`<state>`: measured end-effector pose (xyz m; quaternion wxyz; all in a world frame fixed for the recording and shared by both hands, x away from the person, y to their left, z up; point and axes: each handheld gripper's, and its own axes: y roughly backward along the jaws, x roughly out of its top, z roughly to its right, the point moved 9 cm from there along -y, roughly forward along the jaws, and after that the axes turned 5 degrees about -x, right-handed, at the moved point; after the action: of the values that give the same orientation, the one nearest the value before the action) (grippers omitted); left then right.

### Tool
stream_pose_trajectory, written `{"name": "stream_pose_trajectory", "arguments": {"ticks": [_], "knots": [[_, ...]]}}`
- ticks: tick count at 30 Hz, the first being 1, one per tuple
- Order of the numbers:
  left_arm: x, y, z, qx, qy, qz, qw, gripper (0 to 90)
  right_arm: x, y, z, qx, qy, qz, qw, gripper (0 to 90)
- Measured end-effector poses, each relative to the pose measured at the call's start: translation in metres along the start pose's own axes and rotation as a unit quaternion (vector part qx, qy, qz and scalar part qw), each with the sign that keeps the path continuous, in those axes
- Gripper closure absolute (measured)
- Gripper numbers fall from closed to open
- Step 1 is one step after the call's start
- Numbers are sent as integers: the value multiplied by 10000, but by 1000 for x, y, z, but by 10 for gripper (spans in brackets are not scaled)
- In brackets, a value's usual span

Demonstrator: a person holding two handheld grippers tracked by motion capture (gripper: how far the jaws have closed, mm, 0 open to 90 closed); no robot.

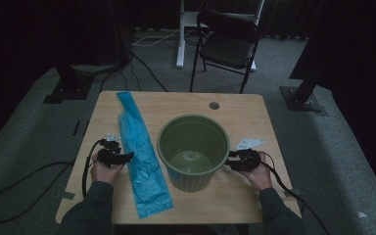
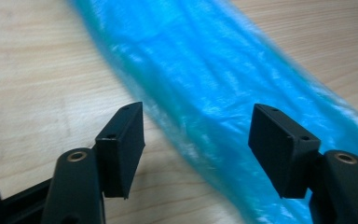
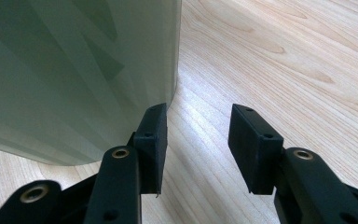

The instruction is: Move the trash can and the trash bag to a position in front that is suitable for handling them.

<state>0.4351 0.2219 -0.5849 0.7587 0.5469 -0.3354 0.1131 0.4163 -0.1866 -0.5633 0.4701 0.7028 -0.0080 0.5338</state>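
My left gripper (image 2: 196,140) hangs released over the blue plastic bag (image 2: 214,88), which lies flat on the counter (image 1: 235,196) at nine o'clock of the green bin (image 1: 194,152). My right gripper (image 3: 197,144) sits released beside the bin wall. I'd pinch only the bag's top layer.

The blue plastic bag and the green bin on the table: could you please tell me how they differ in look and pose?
The blue plastic bag lies flat and long on the table, while the green bin stands upright with its mouth open.
The bag is thin, crinkled film; the bin is a rigid, ribbed tub.
The bag lies in front of the open left gripper, the bin beside the open right gripper.
Both rest on the wooden tabletop, ungripped.
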Motion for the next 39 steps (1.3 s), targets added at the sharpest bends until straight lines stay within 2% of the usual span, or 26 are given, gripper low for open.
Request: {"name": "stream_pose_trajectory", "arguments": {"ticks": [2, 3, 4, 6, 13, 16, 17, 19, 22, 24, 27, 34, 39], "knots": [[-1, -1, -1, 0, 72, -12, 10000, 332, 0, 0, 0, -1, -1, -7, 10000, 566], [-3, -4, -1, -135, 215, -107, 9996, 325, -1, -1, 0, 4, -6, -21, 10000, 566], [-4, -5, 0, -118, 219, -146, 9996, 319, -1, -1, 0, 10, -9, -25, 10000, 566], [-6, -10, 3, -179, 184, -243, 9994, 315, -1, -1, 0, 15, -6, -39, 10000, 566], [5, -24, 15, -283, -8, -189, 9994, 320, -3, -3, 0, 21, 2, -81, 10000, 566], [11, -31, 23, -255, -212, -177, 9993, 318, -3, -3, -1, 29, 12, -94, 10000, 566], [12, -35, 27, -218, -369, -194, 9989, 315, -3, -4, -1, 29, 14, -98, 9999, 566], [14, -40, 35, -148, -676, -219, 9974, 303, -4, -4, -1, 36, 16, -125, 9999, 566], [15, -46, 44, -136, -982, -227, 9948, 297, -5, -5, -2, 41, 9, -160, 9999, 566], [17, -49, 49, -142, -1110, -220, 9935, 294, -5, -5, -2, 42, 13, -148, 9999, 566], [20, -51, 52, -189, -1149, -181, 9930, 303, -5, -4, -2, 38, 13, -140, 9999, 566], [24, -51, 51, -202, -1127, -94, 9934, 557, -6, -4, -2, 50, 7, -158, 9999, 566], [25, -51, 52, -298, -1202, -116, 9922, 712, -6, -4, -2, 59, 2, -176, 9998, 566]]}}
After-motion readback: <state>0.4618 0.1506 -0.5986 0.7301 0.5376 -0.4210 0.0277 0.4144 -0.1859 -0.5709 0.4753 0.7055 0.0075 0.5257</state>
